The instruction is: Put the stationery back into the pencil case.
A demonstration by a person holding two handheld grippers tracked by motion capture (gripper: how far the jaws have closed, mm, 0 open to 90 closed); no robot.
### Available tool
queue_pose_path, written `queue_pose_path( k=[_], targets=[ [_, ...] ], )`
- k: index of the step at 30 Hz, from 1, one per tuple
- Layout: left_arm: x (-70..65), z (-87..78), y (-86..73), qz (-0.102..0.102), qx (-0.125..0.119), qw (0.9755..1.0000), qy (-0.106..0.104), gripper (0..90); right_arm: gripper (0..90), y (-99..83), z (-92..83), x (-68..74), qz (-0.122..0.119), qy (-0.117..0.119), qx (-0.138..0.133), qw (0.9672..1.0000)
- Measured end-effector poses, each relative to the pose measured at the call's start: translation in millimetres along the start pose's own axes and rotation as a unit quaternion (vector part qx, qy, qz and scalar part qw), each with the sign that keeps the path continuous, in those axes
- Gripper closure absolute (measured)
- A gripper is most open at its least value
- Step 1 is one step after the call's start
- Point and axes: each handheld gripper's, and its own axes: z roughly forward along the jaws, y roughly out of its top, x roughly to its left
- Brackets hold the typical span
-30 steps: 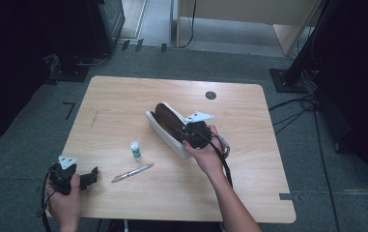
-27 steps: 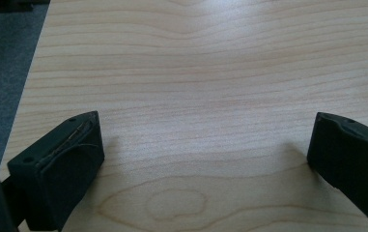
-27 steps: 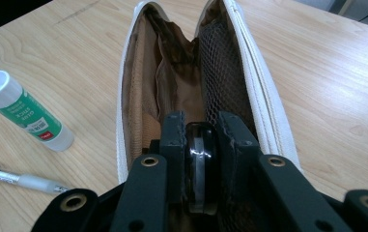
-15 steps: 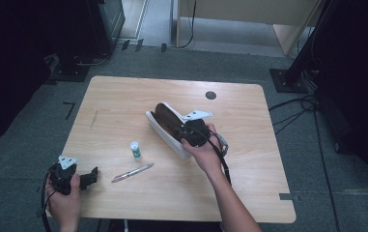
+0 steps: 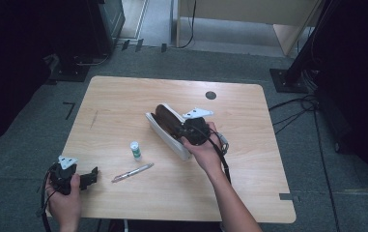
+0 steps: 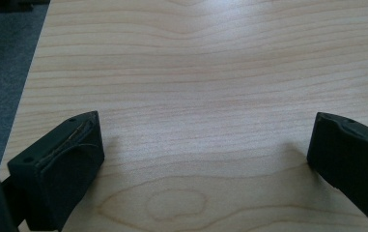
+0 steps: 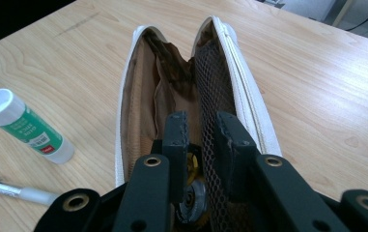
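Note:
A white pencil case [image 5: 158, 126] with a brown lining lies unzipped in the middle of the table; in the right gripper view its white rim [image 7: 249, 96] and a black mesh pocket [image 7: 210, 82] spread wide. My right gripper [image 5: 176, 127] reaches into the case from its near end. Its jaws [image 7: 202, 128] have just been closing and stand a narrow gap apart, the mesh's edge running through the gap with no pad pressing on it. Something small, yellow and black shows low between them, too hidden to name. My left gripper [image 5: 89, 176] rests open over bare wood [image 6: 205, 145] at the table's front left corner.
A green-labelled glue stick [image 5: 134, 150] stands left of the case, lying across the left edge in the right gripper view [image 7: 24, 126]. A pen [image 5: 133, 172] lies in front of it. A black disc [image 5: 210, 95] sits in the wooden table [image 5: 123, 101] near its far edge.

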Motion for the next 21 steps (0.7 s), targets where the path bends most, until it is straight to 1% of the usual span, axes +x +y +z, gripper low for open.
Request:
queue_pose_path(
  k=[8, 11, 13, 19, 20, 21],
  targets=[
    [-0.3, -0.1, 0.1, 0.003, 0.001, 1.0000, -0.001, 0.0, 74.5, 1.4, -17.5, 5.7, -0.003, 0.005, -0.022, 0.9997],
    [-0.3, -0.2, 0.1, 0.006, 0.001, 1.0000, -0.002, 0.0, 72.9, 0.2, -25.2, 7.6, -0.005, 0.010, -0.029, 0.9995],
    [-0.8, -0.4, 0.0, 0.004, 0.001, 1.0000, -0.002, 0.0, 71.6, -1.6, -29.8, 9.9, -0.004, 0.015, -0.033, 0.9993],
    [-5.3, -3.8, -2.0, 0.025, 0.005, 0.9995, -0.020, 0.0, 67.4, -9.6, -41.0, 20.0, -0.006, 0.028, -0.041, 0.9988],
    [-6.5, -5.6, -2.4, 0.027, -0.002, 0.9994, -0.022, 2.8, 67.2, -11.4, -42.5, 21.7, -0.007, 0.029, -0.044, 0.9986],
    [-7.5, -7.5, -2.6, 0.027, -0.011, 0.9994, -0.020, 8.6, 67.1, -13.4, -44.0, 23.3, -0.008, 0.031, -0.044, 0.9985]
  ],
)
